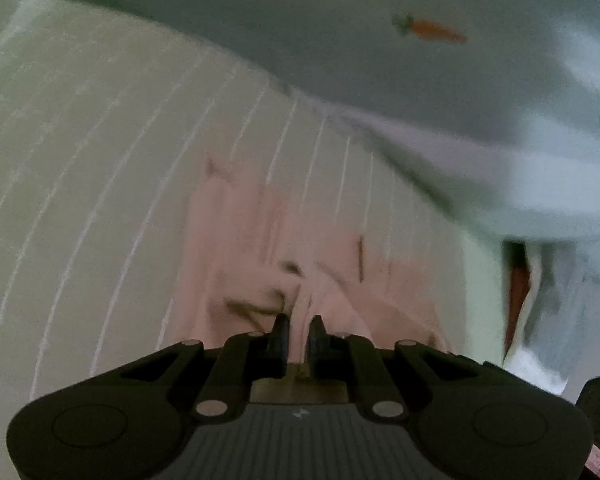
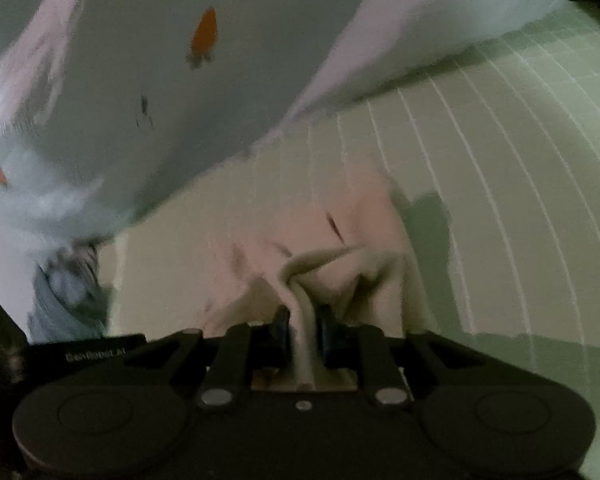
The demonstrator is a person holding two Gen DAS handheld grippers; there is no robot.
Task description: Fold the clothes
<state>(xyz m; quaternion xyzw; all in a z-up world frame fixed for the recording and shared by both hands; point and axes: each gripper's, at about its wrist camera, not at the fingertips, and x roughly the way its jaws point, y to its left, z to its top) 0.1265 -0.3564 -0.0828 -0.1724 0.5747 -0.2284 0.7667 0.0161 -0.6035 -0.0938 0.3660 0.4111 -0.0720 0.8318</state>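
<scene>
A pale pink garment (image 1: 284, 236) lies bunched on a green cutting mat (image 1: 80, 160) with white grid lines. My left gripper (image 1: 299, 330) is shut on a fold of the pink garment at its near edge. In the right wrist view the same pink garment (image 2: 364, 224) is gathered in front of my right gripper (image 2: 303, 322), which is shut on a twisted hem of it. Both views are blurred.
A white cloth with small orange carrot prints (image 1: 432, 30) is draped at the back and right of the left view. It also fills the upper left of the right wrist view (image 2: 140, 60). The green mat (image 2: 520, 140) extends to the right there.
</scene>
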